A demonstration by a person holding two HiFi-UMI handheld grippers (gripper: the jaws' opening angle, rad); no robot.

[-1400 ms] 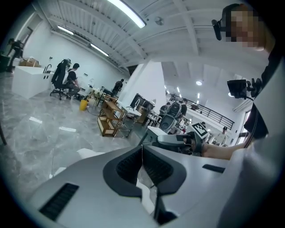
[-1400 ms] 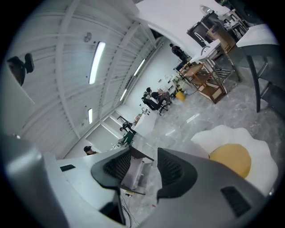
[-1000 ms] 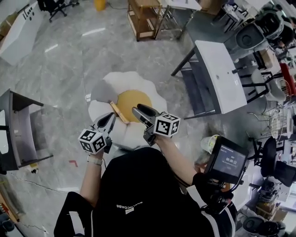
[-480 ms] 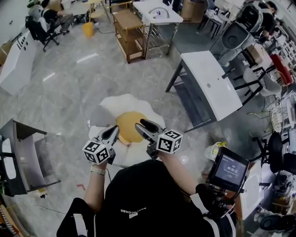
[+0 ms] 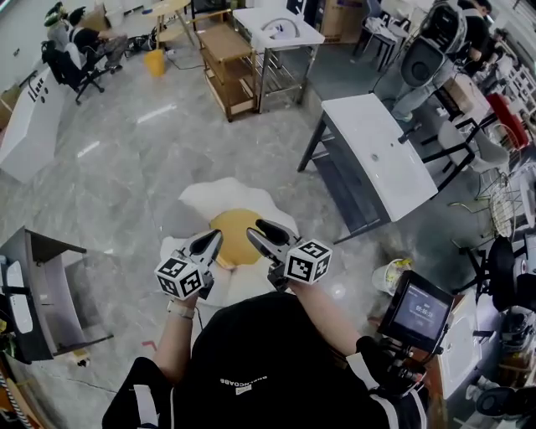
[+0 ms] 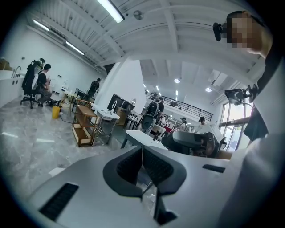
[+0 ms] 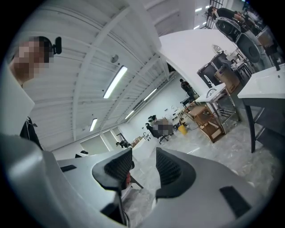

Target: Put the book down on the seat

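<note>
The seat point(image 5: 213, 198) is a white, egg-shaped cushion with a yellow middle point(image 5: 233, 233), on the floor just ahead of me in the head view. Both grippers hover over its near part. My left gripper point(image 5: 213, 240) has its jaws pressed together with nothing between them; in the left gripper view point(image 6: 142, 164) it points up across the room. My right gripper point(image 5: 261, 227) stands open and empty; its view point(image 7: 143, 168) also looks out at the hall. No book shows in any view.
A white table point(image 5: 381, 155) stands to the right of the seat. A wooden shelf cart point(image 5: 226, 54) and a metal table point(image 5: 276, 25) stand farther back. A grey cabinet point(image 5: 42, 285) is at the left. A screen device point(image 5: 416, 310) hangs by my right side.
Both grippers have tilted up and away from the seat while the head view lifted. A thin tan edge seen on the seat beside the left gripper one second ago no longer shows.
</note>
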